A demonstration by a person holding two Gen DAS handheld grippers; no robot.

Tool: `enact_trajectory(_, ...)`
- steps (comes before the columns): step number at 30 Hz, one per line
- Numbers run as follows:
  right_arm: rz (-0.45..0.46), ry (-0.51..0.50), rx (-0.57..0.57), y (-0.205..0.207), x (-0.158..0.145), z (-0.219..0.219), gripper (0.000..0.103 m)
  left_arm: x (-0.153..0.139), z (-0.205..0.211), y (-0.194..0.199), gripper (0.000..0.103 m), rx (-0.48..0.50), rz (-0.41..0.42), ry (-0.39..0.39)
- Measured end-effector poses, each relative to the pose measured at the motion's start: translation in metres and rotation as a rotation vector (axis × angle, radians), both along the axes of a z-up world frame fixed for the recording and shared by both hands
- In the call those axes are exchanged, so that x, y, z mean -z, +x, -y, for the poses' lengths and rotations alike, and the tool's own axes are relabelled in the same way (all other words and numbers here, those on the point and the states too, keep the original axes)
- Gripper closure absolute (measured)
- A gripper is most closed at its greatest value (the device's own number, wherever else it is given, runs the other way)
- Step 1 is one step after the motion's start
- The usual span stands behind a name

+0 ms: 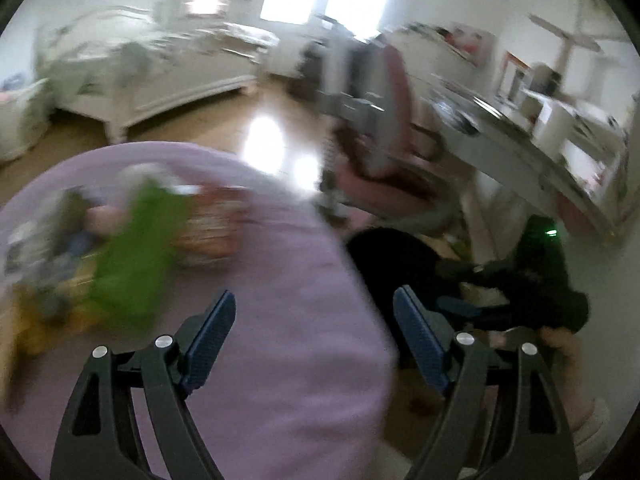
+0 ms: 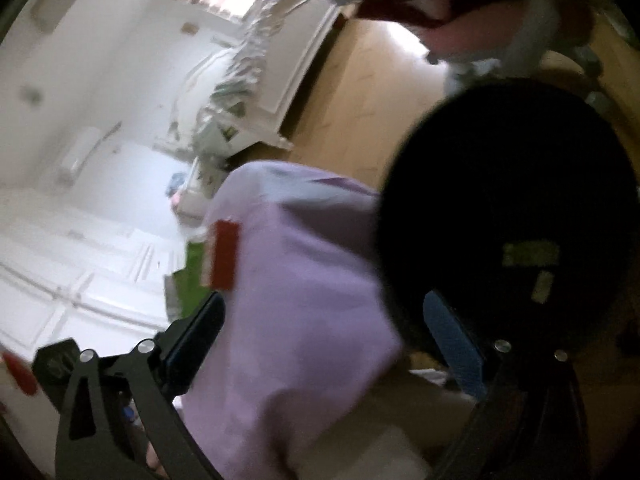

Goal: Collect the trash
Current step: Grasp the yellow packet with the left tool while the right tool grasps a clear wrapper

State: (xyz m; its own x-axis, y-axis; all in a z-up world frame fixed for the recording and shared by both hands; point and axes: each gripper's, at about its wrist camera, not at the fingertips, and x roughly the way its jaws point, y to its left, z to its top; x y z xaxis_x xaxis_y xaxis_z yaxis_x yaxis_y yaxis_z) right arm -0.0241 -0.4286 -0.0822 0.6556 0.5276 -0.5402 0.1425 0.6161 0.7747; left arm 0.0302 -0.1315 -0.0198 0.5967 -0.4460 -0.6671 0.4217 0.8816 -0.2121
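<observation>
A: Where is the trash seen?

B: A blurred heap of trash (image 1: 120, 240), with a green wrapper (image 1: 132, 256) on top, is seen inside a lilac bag (image 1: 288, 280), just beside a black bin (image 2: 508, 216) on the wooden floor (image 2: 360, 92).

A: And the grippers?

B: The left gripper (image 1: 314, 340) is held wide above the bag, with nothing gripped. The right gripper (image 2: 332, 344) is spread wide too, empty, with lilac plastic seen between its fingers.

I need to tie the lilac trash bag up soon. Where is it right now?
In the left wrist view the lilac bag fills the lower left, with the black bin at its right.
</observation>
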Motion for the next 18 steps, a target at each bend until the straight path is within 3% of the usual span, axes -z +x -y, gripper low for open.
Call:
enact_trajectory(4,0.059,-0.061,-0.100,0.023,-0.033,-0.052,0.005,0.002,-0.081,-0.005,0.022,-0.157,0.033,0.070)
enact_trajectory(7,0.122,-0.083,-0.215,0.044,-0.059,-0.099,0.005,0.009,-0.136,0.000,0.022,-0.214,0.026,0.098)
enact_trajectory(13,0.217,-0.120,-0.421,0.095,-0.098,-0.208,0.014,0.030,-0.199,0.021,0.022,-0.233,-0.017,0.239)
enact_trajectory(18,0.186,-0.166,-0.502,0.140,-0.101,-0.281,0.028,0.043,-0.225,0.034,0.023,-0.195,-0.071,0.181)
